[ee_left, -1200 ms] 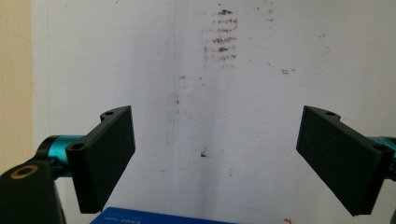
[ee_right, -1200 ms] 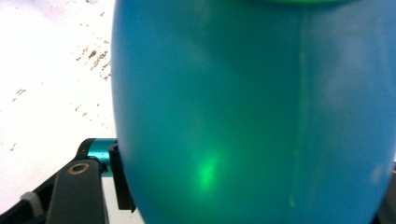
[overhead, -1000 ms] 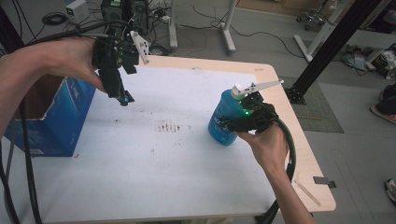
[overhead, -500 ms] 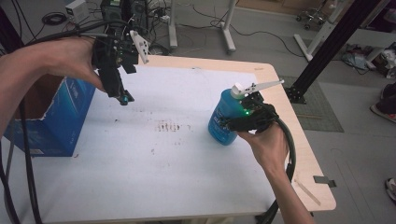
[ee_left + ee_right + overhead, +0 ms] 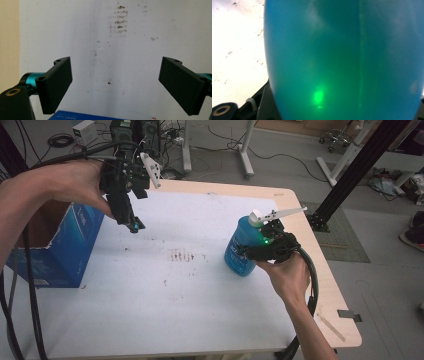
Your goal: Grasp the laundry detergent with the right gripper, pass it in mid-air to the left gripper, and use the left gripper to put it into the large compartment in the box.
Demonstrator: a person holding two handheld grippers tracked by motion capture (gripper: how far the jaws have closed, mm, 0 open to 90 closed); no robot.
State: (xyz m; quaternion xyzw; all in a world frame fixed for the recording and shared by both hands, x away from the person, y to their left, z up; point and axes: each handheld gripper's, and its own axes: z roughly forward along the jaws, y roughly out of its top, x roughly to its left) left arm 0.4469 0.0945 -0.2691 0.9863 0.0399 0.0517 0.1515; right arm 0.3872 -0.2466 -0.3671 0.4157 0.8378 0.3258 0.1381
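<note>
The blue bottle (image 5: 242,251) is standing upright on the white table cover (image 5: 200,285), toward the right side of the table and a little in from its bare wooden edge (image 5: 327,285). Its white cap (image 5: 256,217) is sitting on top, and a label is wrapping the lower part of its body. In the right gripper view the bottle's translucent blue wall (image 5: 342,57) is sitting right against the lens, with a green light spot glowing on it.

You are holding the right gripper (image 5: 252,252) level against the bottle from the right, with your hand just behind it and its cable trailing down toward you. Its jaws have just been closing, and they are now pinching the bottle around its middle.

To the left of the bottle, near the middle of the cover, a patch of brown streaks (image 5: 181,255) is staining the white surface, with a few small specks scattered around it. The same streaks (image 5: 120,22) are showing near the top of the left gripper view.

You are holding the left gripper (image 5: 134,225) raised above the far left part of the table, well apart from the bottle, pointing down at the cover. Its jaws are standing spread wide with nothing between them.

A blue cardboard box (image 5: 60,252) is standing open-topped at the left edge of the table, just beside your left forearm, and its blue edge (image 5: 82,116) is peeking in at the bottom of the left gripper view.
</note>
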